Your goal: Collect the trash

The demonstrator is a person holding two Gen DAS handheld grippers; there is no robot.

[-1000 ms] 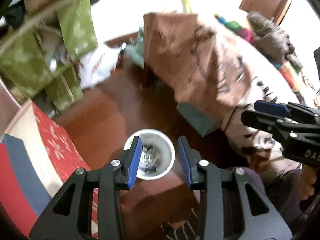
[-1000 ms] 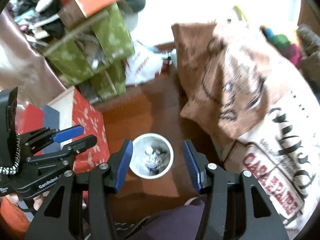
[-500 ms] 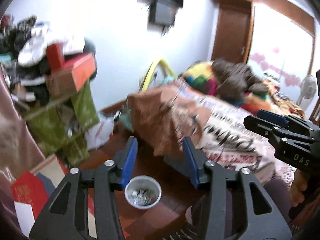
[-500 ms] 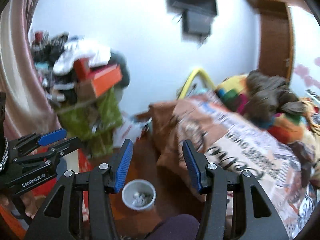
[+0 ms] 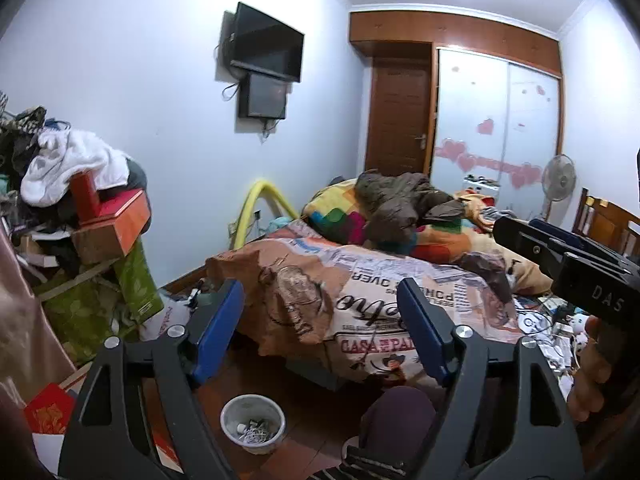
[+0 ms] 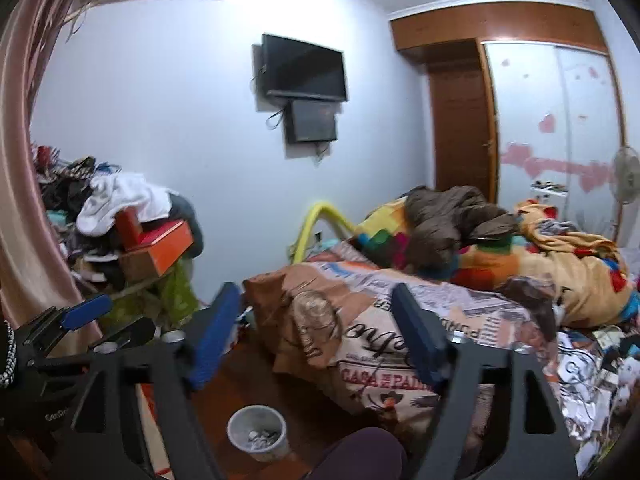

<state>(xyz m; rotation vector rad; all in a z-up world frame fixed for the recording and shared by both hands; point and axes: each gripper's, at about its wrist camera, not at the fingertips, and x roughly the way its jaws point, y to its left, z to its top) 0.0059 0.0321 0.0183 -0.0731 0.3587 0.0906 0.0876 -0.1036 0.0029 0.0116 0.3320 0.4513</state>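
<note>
Bedroom now fills view; both hand-held grippers (image 5: 320, 328) (image 6: 316, 332) opening, bin (image 5: 253, 429) lower.

Both wrist views side by side, facing across the room, sharing bed (image 5: 400, 280) and wall television (image 6: 304, 68)

Left tool (image 5: 320, 332) opening, empty; white bin (image 5: 253, 426) below, perhaps paper scraps inside.

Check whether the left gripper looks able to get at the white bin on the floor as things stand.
Probably yes. The left gripper, jaws opening and empty, hangs above the white bin, and nothing shows between them; the knee sits off to one side.
</note>
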